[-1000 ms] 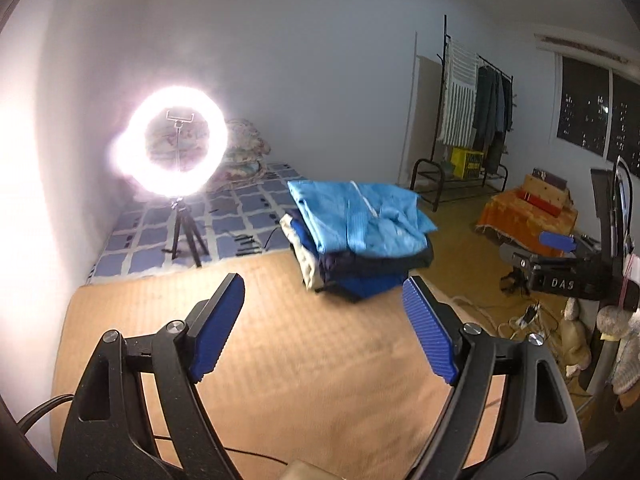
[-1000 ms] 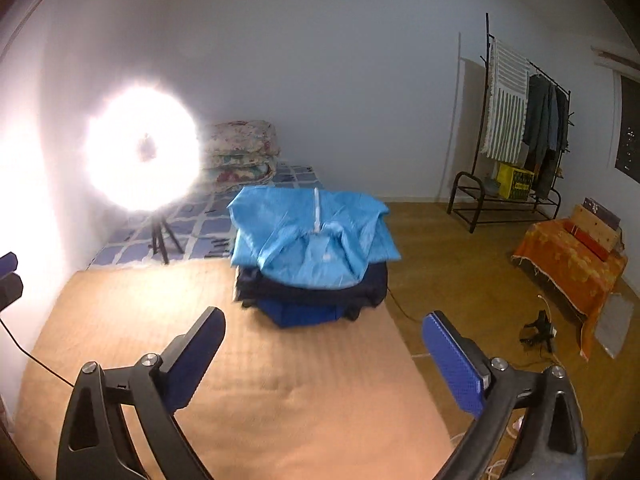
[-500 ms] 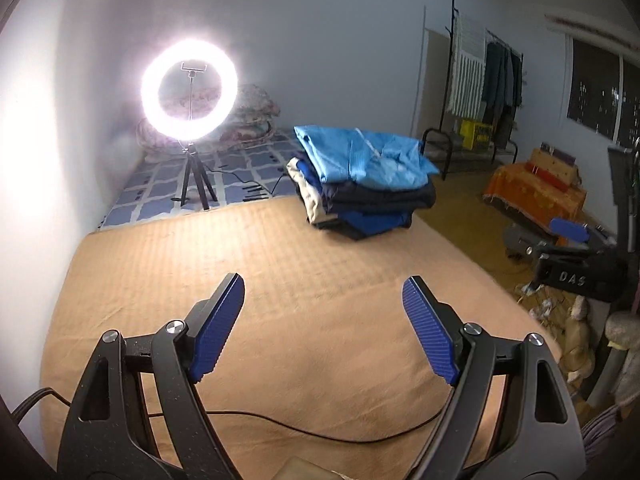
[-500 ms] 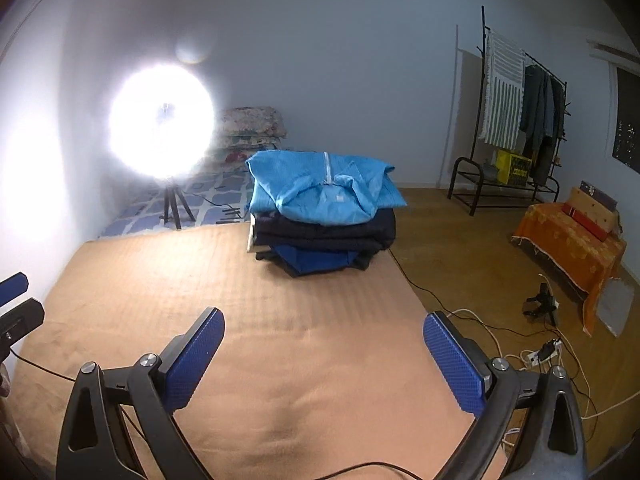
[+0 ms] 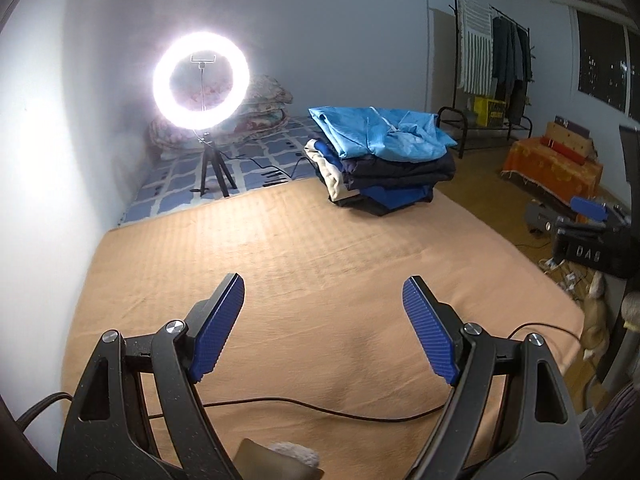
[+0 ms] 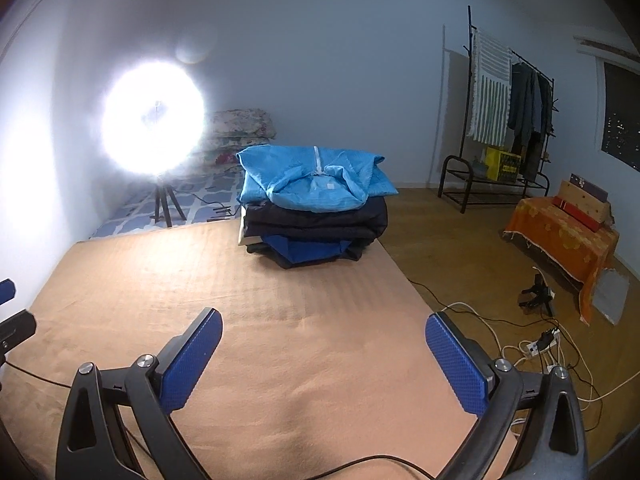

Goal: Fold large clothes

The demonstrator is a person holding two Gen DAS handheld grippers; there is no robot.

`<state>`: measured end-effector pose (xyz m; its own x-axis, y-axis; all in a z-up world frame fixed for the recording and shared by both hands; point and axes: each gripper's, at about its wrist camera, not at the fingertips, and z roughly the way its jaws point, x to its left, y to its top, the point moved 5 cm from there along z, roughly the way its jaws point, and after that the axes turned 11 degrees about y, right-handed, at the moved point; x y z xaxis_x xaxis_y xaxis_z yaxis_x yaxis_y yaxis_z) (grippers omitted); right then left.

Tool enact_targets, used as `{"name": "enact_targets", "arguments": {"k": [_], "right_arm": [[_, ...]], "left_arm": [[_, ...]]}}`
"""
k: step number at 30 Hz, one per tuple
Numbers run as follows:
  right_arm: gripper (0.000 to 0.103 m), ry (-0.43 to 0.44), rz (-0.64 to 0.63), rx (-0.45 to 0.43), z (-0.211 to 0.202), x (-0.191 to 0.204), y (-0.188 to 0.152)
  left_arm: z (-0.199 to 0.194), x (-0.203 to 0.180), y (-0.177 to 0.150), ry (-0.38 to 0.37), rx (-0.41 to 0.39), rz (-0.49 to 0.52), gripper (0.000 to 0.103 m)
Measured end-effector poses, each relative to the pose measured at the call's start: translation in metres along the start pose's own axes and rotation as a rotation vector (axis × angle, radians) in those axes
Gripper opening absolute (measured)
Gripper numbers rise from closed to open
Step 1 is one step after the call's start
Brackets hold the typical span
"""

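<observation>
Left wrist view: left hand-held gripper (image 5: 323,334) tilted downward, jaws wide.

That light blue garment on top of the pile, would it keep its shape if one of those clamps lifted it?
Probably not. The light blue garment lies in soft folds with a rumpled collar, so it would likely droop and unfold. It looks thin, so probably light. Sitting loose on the stack of folded clothes, it may slide off if pushed.

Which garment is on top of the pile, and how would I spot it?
Start at the tan blanket that covers the work surface; at its far end stands a stack of folded clothes. The top piece is the light blue jacket with a white zipper, the only pale, bright garment, lying above black and royal blue layers.
</observation>
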<state>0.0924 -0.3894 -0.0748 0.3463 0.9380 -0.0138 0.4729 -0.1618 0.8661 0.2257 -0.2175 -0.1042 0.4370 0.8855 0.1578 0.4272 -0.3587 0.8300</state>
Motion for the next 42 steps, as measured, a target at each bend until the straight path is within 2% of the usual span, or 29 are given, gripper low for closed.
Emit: {"name": "enact_targets", "arguments": {"k": [1,2,4,10,42], "right_arm": [[0.103,0.001,0.006,-0.003,0.000,0.000,0.000],[0.103,0.002,0.014,-0.004,0.002,0.000,0.000],[0.103,0.007,0.026,0.000,0.004,0.000,-0.001],[0.103,0.003,0.007,0.012,0.009,0.008,-0.005],[0.103,0.001,0.007,0.010,0.013,0.006,-0.005]], "left_arm": [[-0.001,0.001,-0.001,0.007,-0.002,0.002,0.084],[0.000,0.002,-0.001,0.011,-0.003,0.002,0.089],[-0.002,0.003,-0.001,0.026,-0.008,-0.002,0.103],[-0.014,0.008,0.003,0.062,-0.061,0.002,0.103],[-0.013,0.002,0.001,0.039,-0.047,0.008,0.103]]}}
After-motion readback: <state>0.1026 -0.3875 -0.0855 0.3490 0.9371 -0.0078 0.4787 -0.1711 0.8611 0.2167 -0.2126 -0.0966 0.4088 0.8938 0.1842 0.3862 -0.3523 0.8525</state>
